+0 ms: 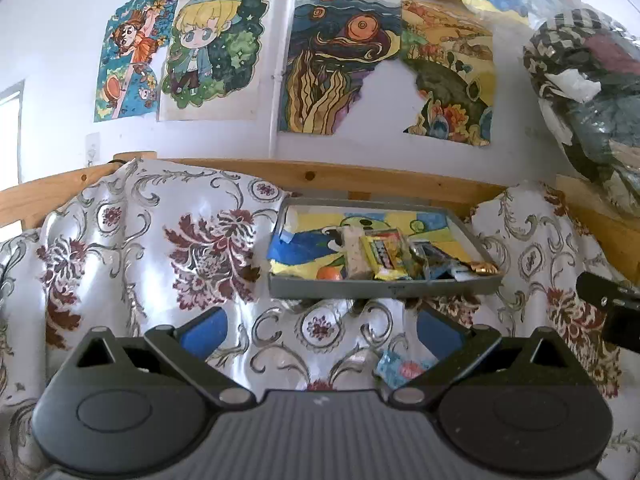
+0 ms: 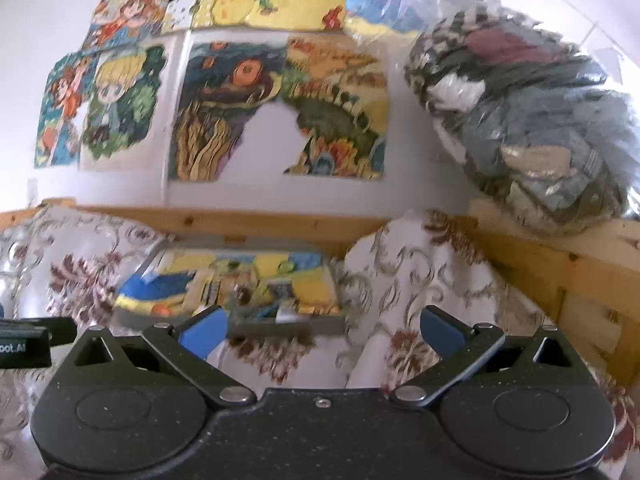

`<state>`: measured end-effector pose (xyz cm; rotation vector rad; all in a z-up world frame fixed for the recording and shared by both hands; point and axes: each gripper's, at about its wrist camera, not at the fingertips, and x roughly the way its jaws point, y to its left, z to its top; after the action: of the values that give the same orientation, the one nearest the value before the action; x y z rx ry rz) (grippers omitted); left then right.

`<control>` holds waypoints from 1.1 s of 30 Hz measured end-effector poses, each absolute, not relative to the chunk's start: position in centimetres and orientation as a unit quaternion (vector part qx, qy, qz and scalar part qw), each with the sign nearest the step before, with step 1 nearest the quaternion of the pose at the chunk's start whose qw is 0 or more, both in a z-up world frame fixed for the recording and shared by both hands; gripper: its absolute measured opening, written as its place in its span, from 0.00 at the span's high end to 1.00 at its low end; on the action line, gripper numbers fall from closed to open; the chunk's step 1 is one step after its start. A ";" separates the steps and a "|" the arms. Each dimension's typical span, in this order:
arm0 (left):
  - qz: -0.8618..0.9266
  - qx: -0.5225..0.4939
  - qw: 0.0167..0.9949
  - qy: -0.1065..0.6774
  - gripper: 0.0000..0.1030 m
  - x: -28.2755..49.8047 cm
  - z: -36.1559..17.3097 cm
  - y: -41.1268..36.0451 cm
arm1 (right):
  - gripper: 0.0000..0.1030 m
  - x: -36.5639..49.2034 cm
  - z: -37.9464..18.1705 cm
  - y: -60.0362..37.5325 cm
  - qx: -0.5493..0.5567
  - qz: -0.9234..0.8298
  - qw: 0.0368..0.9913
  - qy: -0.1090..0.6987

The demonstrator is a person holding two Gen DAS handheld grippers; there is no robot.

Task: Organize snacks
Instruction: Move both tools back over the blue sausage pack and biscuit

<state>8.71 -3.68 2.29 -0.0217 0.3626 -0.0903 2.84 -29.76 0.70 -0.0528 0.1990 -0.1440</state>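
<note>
Here, your widest surface is the bed, draped in a shiny white floral cloth (image 1: pixel 168 248) that rumples up against a wooden rail (image 1: pixel 360 178) along the back edge. Above the rail, the white wall carries a patchwork of coloured drawings (image 1: pixel 340 64), and at the right end of the rail sits a clear plastic bag of folded clothes (image 2: pixel 532 128).

Near the back edge of the bed, just in front of the rail, lies a shallow grey tray (image 1: pixel 384 290) lined with a yellow and blue picture. Your snacks are gathered toward its front right corner: a pale rice bar (image 1: pixel 354 254), a yellow packet (image 1: pixel 384 258) leaning on it, some darker wrappers and a gold-foil piece (image 1: pixel 484 267) at the right wall, plus a small orange ball (image 1: pixel 330 273) near the front wall. The right wrist view shows the same tray (image 2: pixel 280 326), blurred.

One snack stays outside it: a small blue and pink packet (image 1: pixel 400 370) lies on the cloth near the front, just beside the right finger of your left tool (image 1: pixel 320 328).

That left tool has its blue-padded fingers spread wide apart, gripping nothing. Your right tool (image 2: pixel 320 330) is likewise spread wide and empty, hanging above the cloth in front of the tray.
</note>
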 end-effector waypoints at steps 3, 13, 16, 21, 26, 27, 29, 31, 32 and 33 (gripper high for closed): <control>-0.046 -0.008 0.982 0.185 0.00 7.9 1.8 -3.1 | 0.01 2.1 0.1 -29.1 -0.026 -0.064 0.990 0.121; -0.046 -0.019 0.966 0.254 0.00 7.0 -0.7 -1.1 | 0.01 2.0 -1.3 -27.4 -0.039 -0.042 0.979 0.195; -0.049 -0.032 0.960 0.274 0.00 6.8 -1.2 -0.8 | 0.01 2.4 -1.8 -27.2 -0.040 -0.035 0.973 0.222; -0.048 -0.026 0.959 0.278 0.00 6.3 -1.3 -0.9 | 0.01 2.4 -2.2 -26.7 -0.047 -0.036 0.970 0.235; -0.038 -0.032 0.957 0.286 0.00 6.3 -1.5 -0.7 | 0.01 2.3 -2.3 -26.5 -0.049 -0.036 0.968 0.244; -0.036 -0.035 0.957 0.287 0.00 6.4 -1.5 -0.6 | 0.01 2.4 -2.3 -26.5 -0.050 -0.035 0.967 0.245; -0.032 -0.040 0.956 0.289 0.00 6.5 -1.5 -0.4 | 0.01 2.4 -2.4 -26.5 -0.051 -0.035 0.967 0.248; -0.030 -0.043 0.955 0.291 0.00 6.6 -1.5 -0.3 | 0.01 2.5 -2.4 -26.5 -0.052 -0.034 0.966 0.252; -0.029 -0.044 0.955 0.292 0.00 6.6 -1.6 -0.3 | 0.01 2.6 -2.5 -26.5 -0.053 -0.034 0.965 0.253; -0.029 -0.045 0.955 0.293 0.00 6.6 -1.6 -0.3 | 0.01 2.6 -2.5 -26.4 -0.054 -0.034 0.965 0.256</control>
<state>6.61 -0.32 -1.57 -0.0912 0.5941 -0.0586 2.63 -26.44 -2.54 -0.1097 0.5178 -0.0688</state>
